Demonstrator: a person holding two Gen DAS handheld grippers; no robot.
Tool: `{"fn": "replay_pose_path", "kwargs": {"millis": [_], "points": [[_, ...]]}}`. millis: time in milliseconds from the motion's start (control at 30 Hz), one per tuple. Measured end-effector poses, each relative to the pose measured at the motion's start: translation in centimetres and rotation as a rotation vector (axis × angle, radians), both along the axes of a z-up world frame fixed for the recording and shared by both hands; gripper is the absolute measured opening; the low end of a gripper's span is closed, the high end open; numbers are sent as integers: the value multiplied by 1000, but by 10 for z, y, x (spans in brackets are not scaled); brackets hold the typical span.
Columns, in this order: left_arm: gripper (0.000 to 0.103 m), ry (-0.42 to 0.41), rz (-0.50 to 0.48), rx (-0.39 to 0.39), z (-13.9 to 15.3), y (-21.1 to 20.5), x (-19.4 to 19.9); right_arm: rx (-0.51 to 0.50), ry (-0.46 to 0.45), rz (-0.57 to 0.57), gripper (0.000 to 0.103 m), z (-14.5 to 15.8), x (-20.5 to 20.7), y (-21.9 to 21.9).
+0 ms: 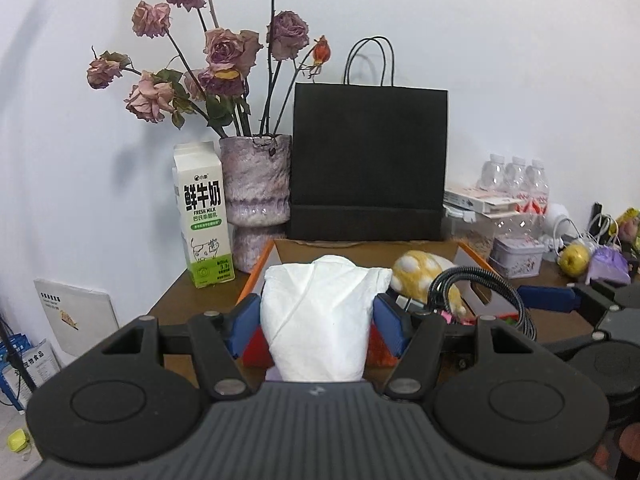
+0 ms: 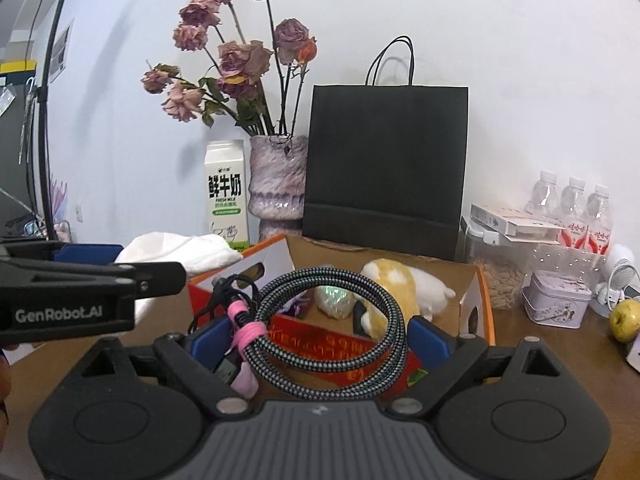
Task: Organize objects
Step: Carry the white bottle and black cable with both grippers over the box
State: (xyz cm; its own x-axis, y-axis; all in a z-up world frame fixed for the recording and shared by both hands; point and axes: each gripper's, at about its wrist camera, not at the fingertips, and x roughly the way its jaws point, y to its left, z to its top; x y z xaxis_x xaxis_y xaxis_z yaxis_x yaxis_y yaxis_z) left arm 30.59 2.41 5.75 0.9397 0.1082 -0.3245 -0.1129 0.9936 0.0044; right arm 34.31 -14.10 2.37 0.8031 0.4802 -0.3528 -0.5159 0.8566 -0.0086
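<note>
My left gripper (image 1: 316, 320) is shut on a white folded cloth (image 1: 320, 316) and holds it over the near left edge of an open cardboard box (image 1: 276, 256). The cloth also shows in the right wrist view (image 2: 180, 252). My right gripper (image 2: 320, 336) is shut on a coiled braided cable (image 2: 332, 320) with a pink tie, above the box (image 2: 480, 280). A yellow and white plush toy (image 2: 404, 284) and a shiny ball (image 2: 336, 300) lie inside the box. The left gripper (image 2: 80, 276) is seen from the side at the left.
A black paper bag (image 1: 368, 160), a vase of dried roses (image 1: 256, 196) and a milk carton (image 1: 202, 216) stand behind the box by the wall. At the right are water bottles (image 2: 572, 208), a small tin (image 2: 556, 300), a clear container (image 2: 496, 276) and a green fruit (image 2: 626, 320).
</note>
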Motion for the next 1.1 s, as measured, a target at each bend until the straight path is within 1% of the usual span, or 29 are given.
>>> {"fn": "replay_pose_path", "kwargs": {"millis": [167,267,567,867,1100], "points": [[63,-14,3,-26,2,10,27,7,-13,-13,94,-2,22,13],[63,-11,4,-28,1,14,43,19,-17,-17,94,0,37,20],[63,-3,-17,-32,-2,20,90,8,-20,-27,94,-2,80,31],[63,-3,-26,-29,-3,21,128,-11,-29,-33,94,-1,111,41],[63,-5,-19,-42,-3,28,152,-37,-38,-52,94,-2,132,50]]}}
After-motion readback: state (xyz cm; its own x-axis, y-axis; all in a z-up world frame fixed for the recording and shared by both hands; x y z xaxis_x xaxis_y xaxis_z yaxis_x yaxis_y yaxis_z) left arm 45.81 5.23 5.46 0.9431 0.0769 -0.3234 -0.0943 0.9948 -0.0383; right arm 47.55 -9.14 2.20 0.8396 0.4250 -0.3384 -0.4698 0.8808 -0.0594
